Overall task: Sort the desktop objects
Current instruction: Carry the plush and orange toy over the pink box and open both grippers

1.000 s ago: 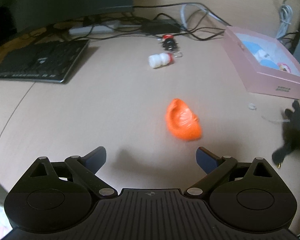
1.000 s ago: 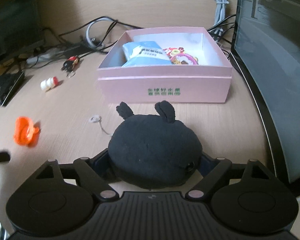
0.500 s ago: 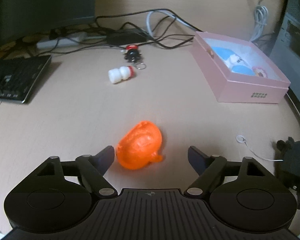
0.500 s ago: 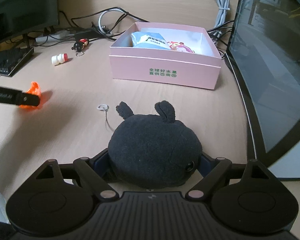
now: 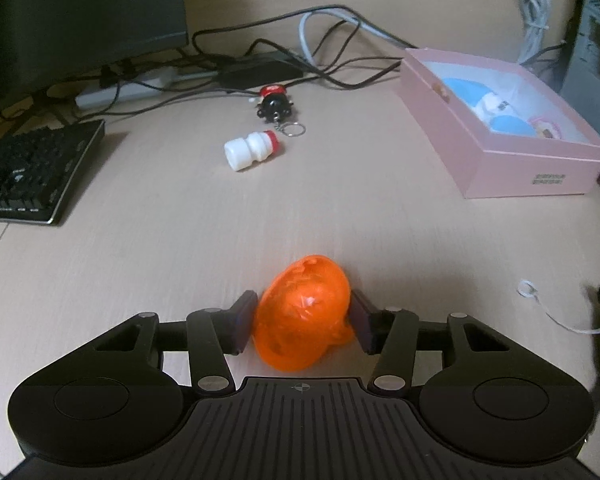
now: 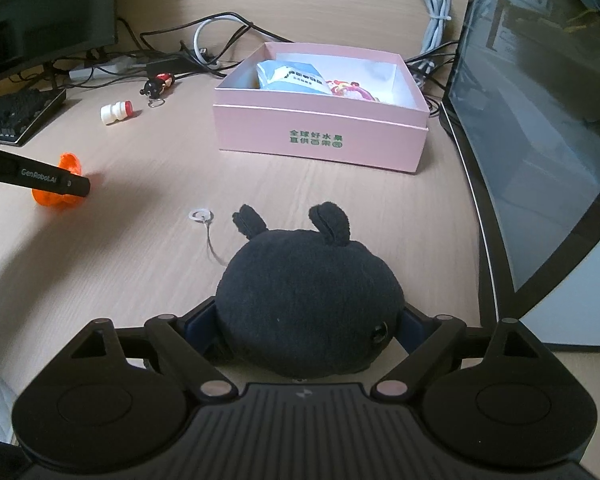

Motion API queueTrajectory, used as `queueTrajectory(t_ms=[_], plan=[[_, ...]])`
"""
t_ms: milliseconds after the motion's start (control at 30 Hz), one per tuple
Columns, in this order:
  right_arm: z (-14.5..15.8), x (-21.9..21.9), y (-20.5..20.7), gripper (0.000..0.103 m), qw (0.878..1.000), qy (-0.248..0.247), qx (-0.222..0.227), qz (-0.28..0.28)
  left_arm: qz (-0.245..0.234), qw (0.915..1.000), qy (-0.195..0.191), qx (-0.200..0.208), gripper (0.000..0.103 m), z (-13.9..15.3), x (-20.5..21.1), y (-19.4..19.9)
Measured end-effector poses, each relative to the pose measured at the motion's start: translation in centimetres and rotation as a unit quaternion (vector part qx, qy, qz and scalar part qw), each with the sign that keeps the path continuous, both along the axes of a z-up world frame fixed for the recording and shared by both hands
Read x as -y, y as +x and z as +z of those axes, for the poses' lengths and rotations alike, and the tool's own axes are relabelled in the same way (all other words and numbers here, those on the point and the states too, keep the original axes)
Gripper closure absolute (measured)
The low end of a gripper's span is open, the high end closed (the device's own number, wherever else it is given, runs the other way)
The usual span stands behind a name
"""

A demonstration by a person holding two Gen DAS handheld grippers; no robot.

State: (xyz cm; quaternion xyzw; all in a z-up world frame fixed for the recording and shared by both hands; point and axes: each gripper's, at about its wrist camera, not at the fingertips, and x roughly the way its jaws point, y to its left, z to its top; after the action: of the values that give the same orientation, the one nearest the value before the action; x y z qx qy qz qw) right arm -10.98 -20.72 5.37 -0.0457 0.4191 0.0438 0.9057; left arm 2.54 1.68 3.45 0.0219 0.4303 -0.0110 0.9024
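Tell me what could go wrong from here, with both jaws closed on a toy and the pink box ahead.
The orange toy is rounded and glossy, pinched at its sides by the left gripper; it may squirt out on lifting. The black plush in the right gripper trails a thin cord with a ring that may snag. The pink box already holds items, so drops may land on them.
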Motion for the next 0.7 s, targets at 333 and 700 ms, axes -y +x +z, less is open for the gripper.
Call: queueTrajectory(t_ms=[333, 700], plan=[[6.1, 1.1, 0.2, 0.018, 0.999, 0.023, 0.042, 0.021, -0.096, 0.9953, -0.008, -0.001, 0.049, 0.9, 2.1, -4.7], [20.4, 2.0, -0.3, 0.018, 0.968, 0.020, 0.250, -0.012, -0.200, 0.9722, -0.060, 0.105, 0.049, 8.3, 8.2, 1.7]])
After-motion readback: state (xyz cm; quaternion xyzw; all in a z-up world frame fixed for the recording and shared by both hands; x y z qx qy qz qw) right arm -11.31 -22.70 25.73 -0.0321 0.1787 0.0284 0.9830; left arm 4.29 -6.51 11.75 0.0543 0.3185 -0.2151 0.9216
